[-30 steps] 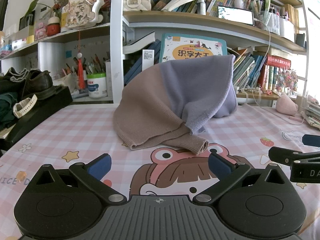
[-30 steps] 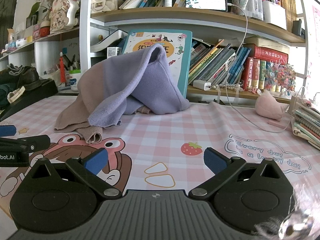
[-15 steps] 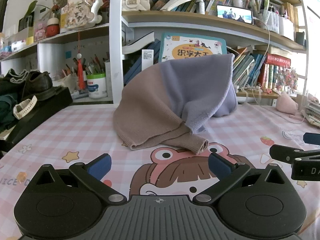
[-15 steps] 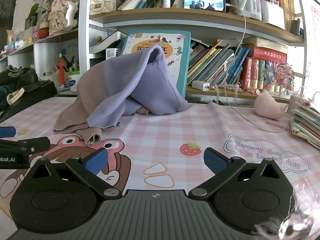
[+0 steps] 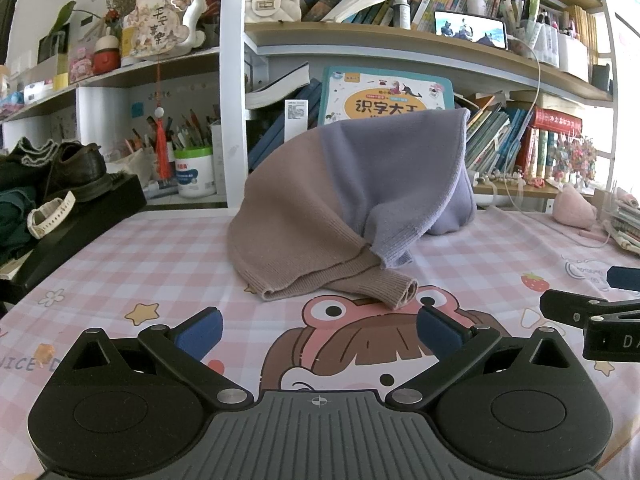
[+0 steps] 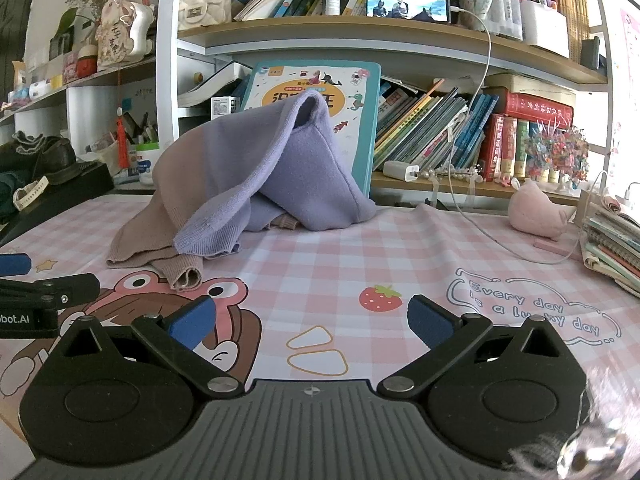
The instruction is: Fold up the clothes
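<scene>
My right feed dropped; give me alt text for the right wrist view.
A crumpled brown-and-purple sweater lies heaped on the pink checked tablecloth, propped against a children's book. The open, empty right gripper hovers short of it; the left gripper's finger shows at the left edge.

Low side-by-side views (shared sweater point(image 5: 352, 208))

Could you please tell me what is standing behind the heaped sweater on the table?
A teal children's book stands upright behind the sweater, its upper cover showing. Its lower half and whatever props the sweater's peak are covered.

Matt ribbed knit sweater point(image 5: 344, 208)
</scene>
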A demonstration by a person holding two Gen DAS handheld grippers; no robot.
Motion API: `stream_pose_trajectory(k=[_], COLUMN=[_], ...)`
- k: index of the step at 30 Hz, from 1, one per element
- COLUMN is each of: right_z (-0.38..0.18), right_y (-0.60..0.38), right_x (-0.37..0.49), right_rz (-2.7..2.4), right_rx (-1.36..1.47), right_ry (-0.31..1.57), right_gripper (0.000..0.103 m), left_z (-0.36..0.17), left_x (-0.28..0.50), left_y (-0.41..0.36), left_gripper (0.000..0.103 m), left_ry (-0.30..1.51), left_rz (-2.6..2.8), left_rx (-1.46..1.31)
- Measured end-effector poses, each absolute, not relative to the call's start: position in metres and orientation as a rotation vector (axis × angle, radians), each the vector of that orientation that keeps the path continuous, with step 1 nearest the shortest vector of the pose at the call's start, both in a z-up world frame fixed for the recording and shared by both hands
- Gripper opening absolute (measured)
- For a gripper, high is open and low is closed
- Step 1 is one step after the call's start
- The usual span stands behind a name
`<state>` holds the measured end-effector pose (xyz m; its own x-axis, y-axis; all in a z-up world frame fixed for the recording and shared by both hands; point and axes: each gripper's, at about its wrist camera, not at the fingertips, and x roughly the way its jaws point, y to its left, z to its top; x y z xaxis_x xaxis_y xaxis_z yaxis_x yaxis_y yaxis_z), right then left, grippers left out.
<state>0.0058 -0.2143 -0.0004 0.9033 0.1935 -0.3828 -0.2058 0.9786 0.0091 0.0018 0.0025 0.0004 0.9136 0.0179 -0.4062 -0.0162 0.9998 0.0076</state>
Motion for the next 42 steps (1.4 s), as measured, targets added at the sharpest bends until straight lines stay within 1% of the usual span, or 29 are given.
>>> stream_pose_trajectory(k=[42], right_z=[0.0], right_y=[-0.2163], right_x=[0.0052], right_rz=[0.202], right_rx=[-0.024], right_ry=[0.386], right_gripper=[0.103], left_z=[0.0011], left_x=[-0.0006], left_y=[0.0047], left_gripper=[0.103], left_ry=[0.403], left_rz=[0.036], left_rx=[-0.001])
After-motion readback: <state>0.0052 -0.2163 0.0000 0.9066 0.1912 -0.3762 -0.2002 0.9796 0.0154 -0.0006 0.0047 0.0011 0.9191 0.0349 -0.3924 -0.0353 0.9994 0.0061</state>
